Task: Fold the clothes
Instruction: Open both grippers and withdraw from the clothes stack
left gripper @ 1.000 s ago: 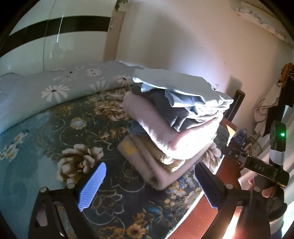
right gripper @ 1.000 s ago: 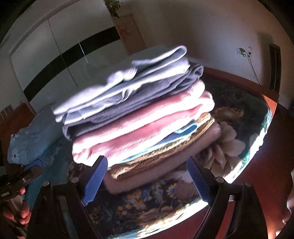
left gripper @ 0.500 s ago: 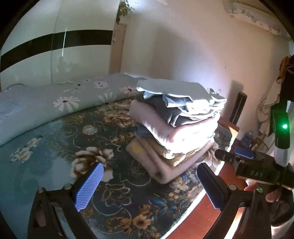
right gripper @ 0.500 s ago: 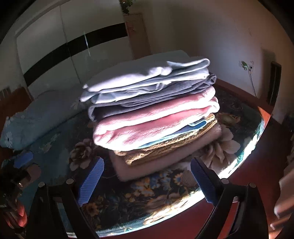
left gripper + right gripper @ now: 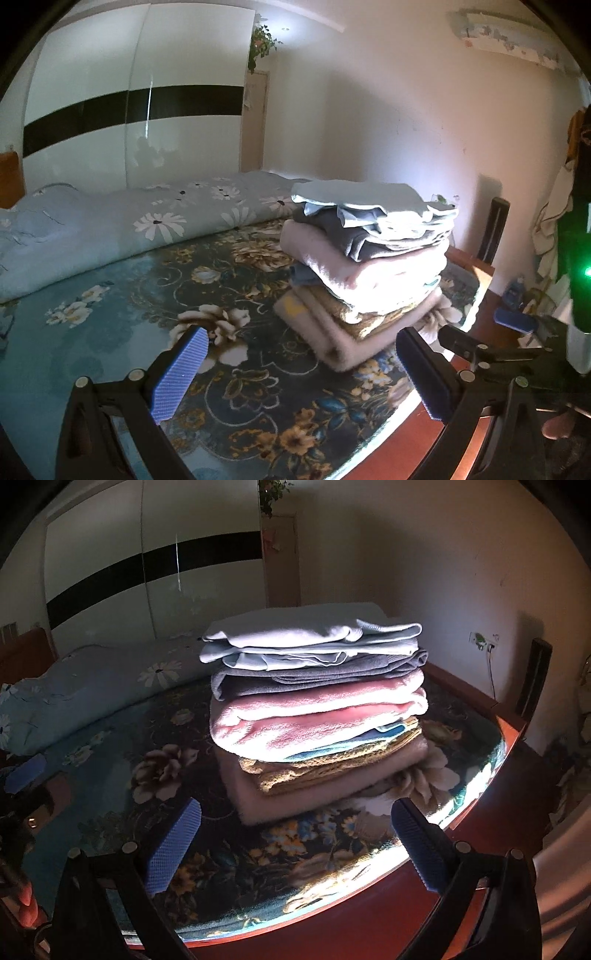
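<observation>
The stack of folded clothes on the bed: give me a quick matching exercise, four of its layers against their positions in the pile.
Things:
1. light blue garment
2. grey garment
3. pink fleece
4. tan knit

Positions:
A. directly under the light blue one
B. top of the stack
C. near the bottom, on the pale pink bottom layer
D. thick middle layer

Pairs: 1-B, 2-A, 3-D, 4-C
</observation>
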`<state>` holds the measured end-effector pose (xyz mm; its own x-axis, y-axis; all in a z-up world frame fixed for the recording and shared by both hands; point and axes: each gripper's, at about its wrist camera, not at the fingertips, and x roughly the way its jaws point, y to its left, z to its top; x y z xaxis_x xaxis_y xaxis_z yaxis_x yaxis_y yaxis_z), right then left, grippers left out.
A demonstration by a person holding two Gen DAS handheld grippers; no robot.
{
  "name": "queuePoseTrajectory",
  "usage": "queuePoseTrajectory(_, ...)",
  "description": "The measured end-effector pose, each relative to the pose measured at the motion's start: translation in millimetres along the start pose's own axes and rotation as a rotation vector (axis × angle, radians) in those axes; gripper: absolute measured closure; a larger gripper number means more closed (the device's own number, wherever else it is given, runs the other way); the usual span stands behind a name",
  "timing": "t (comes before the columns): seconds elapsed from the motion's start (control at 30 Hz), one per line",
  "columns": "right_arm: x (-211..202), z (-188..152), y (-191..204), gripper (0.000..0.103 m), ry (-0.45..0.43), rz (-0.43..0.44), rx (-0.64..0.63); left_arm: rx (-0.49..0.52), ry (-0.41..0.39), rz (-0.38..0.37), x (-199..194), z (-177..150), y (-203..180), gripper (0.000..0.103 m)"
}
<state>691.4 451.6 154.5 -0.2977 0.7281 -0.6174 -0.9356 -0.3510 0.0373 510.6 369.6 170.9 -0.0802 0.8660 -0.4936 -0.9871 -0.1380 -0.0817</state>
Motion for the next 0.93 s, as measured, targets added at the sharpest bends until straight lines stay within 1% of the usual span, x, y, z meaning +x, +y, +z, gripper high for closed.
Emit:
queuePoseTrajectory(0.1,-6.2,-3.9,4.0,0.0,-0.003,-0.002,-0.01,0.012,0.013,0.022,0.8,-7.6,-5.8,0.0)
queuePoseTrajectory(0.3,-11.9,-13.1,7.6,0.0,0.007,-0.032,-0.025,0.027,0.042,0.033,3.4,-18.9,-12.9,0.0)
queuePoseTrajectory(0.43,-14.4,-16.1,3.5,0.0,0.018,-0.042,-0.023,0.044,0.051,0.027,3.1,-22.3,-18.3,0.0)
queuePoseTrajectory(0.7,-17.5,-20.2,-4.1,0.0,0.028,-0.041,-0.006,0.055,0.045,0.006,0.0,-24.1,-25.9,0.0)
queuePoseTrajectory(0.93,-17.7,-20.8,-4.3,0.0,0.031,-0.035,-0.008,0.047,0.044,0.004,-0.5,-24.3,-24.6,0.0)
